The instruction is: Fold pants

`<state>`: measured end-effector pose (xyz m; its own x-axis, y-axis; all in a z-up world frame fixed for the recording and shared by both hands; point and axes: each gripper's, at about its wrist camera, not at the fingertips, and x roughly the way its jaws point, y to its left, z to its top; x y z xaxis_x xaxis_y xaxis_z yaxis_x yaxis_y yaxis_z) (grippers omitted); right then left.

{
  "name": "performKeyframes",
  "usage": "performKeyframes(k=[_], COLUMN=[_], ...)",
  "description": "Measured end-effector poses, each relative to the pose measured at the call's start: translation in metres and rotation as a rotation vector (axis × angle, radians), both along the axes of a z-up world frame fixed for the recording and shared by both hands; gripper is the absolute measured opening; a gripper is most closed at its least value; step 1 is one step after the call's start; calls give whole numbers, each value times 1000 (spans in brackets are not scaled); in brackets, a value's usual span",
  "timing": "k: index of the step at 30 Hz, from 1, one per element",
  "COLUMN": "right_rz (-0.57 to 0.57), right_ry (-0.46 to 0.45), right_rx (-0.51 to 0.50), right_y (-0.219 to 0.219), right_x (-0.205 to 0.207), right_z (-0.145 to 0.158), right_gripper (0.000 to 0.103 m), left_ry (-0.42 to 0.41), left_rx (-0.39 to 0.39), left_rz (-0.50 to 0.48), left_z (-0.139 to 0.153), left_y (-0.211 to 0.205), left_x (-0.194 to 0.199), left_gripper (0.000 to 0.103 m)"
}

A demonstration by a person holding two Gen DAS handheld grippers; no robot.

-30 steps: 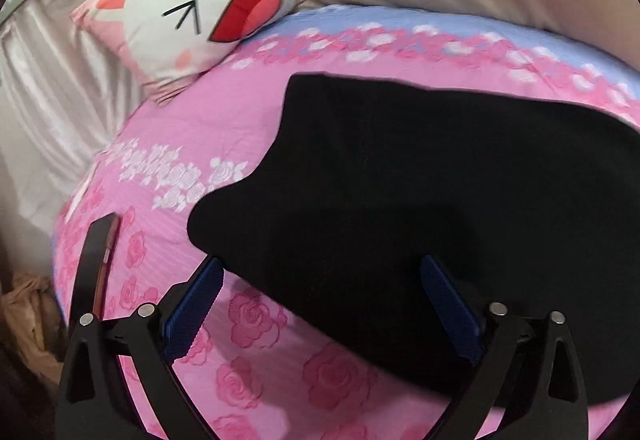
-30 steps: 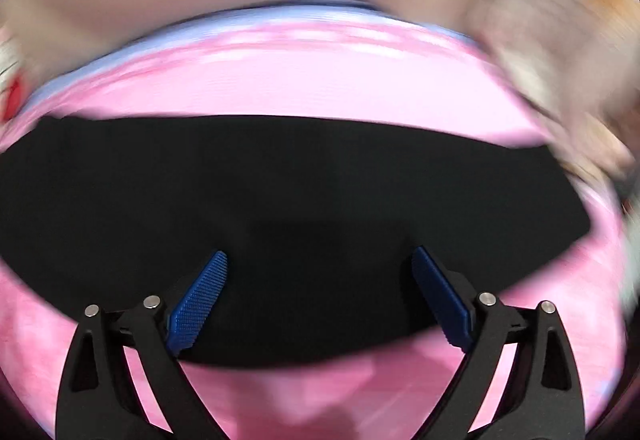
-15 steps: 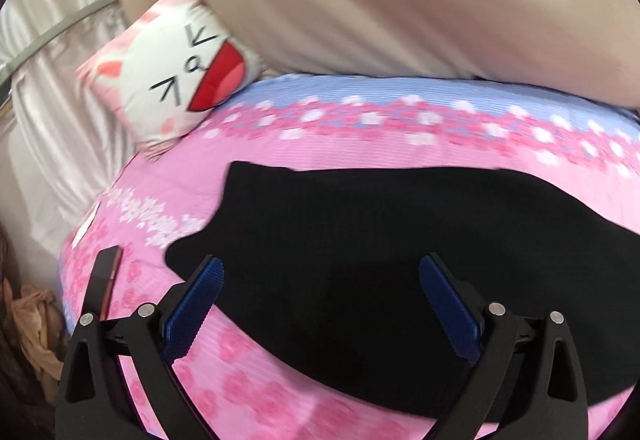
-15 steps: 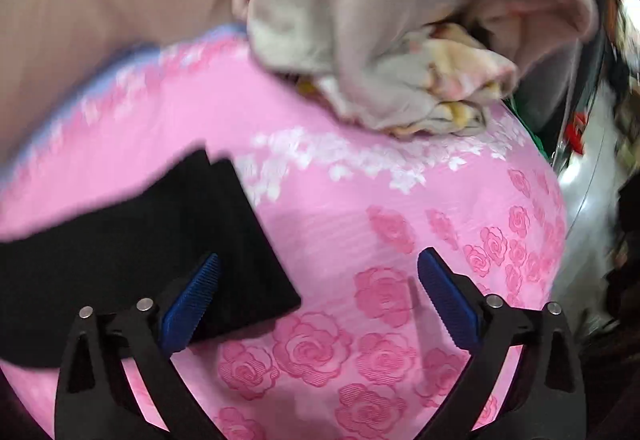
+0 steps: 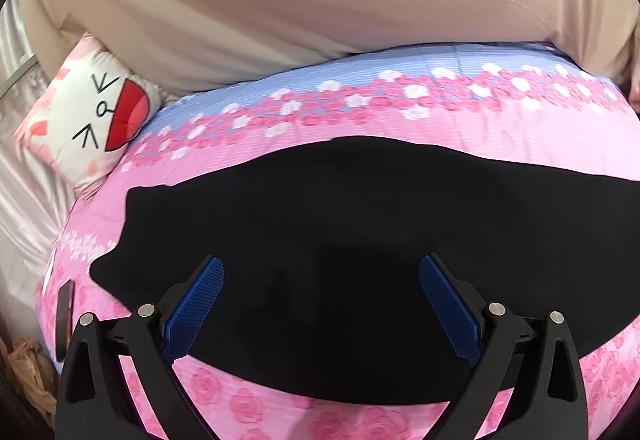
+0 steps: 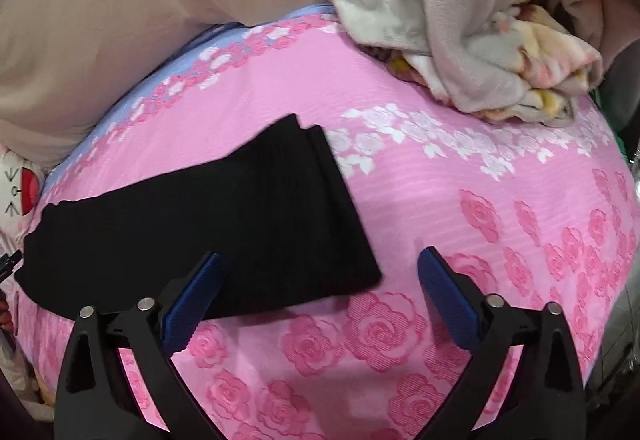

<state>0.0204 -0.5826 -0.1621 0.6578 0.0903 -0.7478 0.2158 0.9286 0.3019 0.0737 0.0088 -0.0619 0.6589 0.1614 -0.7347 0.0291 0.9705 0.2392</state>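
Left view: the left gripper [image 5: 320,304] was wide open & held nothing. The black pants [image 5: 340,240] lay flat on the pink bed [image 5: 400,127], right under & past it. A cat pillow [image 5: 88,119] sat far off to its left.

Right view: the right gripper [image 6: 320,300] was open w/ nothing held; its jaws had just been closing. The pants' end [image 6: 240,224] lay under its left finger [image 6: 192,300]. A blanket pile [image 6: 460,23] sat far ahead.

I can read no words, brands or numbers anywhere. The only marks I see are drawn face strokes, two carets and a small loop, on the cushion [image 5: 86,119].
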Motion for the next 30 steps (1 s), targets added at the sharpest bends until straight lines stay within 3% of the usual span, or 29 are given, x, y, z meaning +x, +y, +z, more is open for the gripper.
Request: performKeyframes(k=[2, 7, 8, 12, 17, 23, 30], right_rz=[-2, -22, -15, -7, 5, 180, 469], right_ry=[11, -9, -15, -37, -107, -187, -192], right_rx=[-5, 67, 91, 102, 144, 155, 149], right_y=[0, -13, -13, 1, 26, 115, 279], right_x=[5, 7, 6, 4, 5, 30, 80], right_z=[0, -2, -3, 1, 30, 86, 122], right_gripper=[57, 39, 27, 22, 21, 21, 21], left_ry=[6, 20, 25, 36, 27, 9, -11], left_rx=[1, -8, -7, -10, -35, -94, -146], left_rz=[-9, -2, 5, 25, 44, 90, 178], left_z=[-1, -6, -7, -11, -7, -2, -2], left_y=[-4, -1, 1, 11, 31, 72, 143], left_x=[0, 0, 0, 0, -3, -14, -31], left_gripper=[97, 97, 97, 97, 97, 97, 97])
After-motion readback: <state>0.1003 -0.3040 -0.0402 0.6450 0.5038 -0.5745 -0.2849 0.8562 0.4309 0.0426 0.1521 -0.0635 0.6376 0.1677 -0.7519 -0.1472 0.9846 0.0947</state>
